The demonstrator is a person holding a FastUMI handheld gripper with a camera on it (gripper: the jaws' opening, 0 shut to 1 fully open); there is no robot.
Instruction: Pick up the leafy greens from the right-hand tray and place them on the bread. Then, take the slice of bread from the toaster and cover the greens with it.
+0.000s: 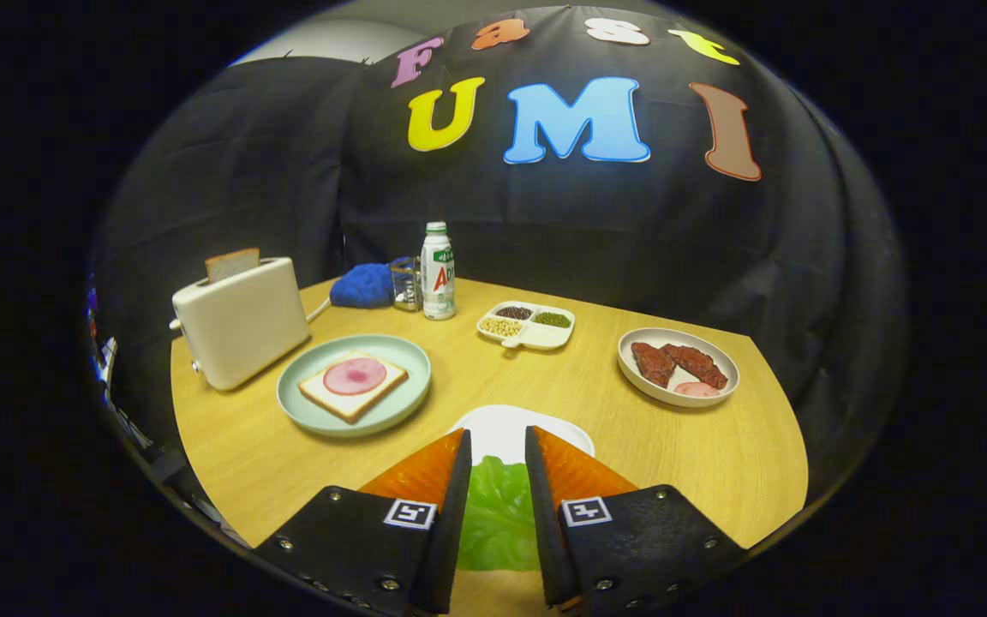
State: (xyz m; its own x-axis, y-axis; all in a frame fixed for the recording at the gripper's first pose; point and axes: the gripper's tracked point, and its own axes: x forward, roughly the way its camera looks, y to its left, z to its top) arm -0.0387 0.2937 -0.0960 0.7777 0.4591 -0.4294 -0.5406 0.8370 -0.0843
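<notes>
The fingers [498, 446] sit on either side of the greens [498, 514], so the leaf's side edges are covered and you can't really tell if the pads are touching it or just close. The white tray [502, 428] under the greens is mostly hidden too, just its far rim pokes out past the fingertips. The bread in the toaster [241, 321] shows only its top end [232, 264], the rest is down in the slot. The glass [406, 284] is partly behind the bottle [438, 272], and it covers part of the blue cloth [362, 286]. What's in the three-part dish [528, 326] is too small to name. The table [288, 463] gets cut off at its near-left side.
</notes>
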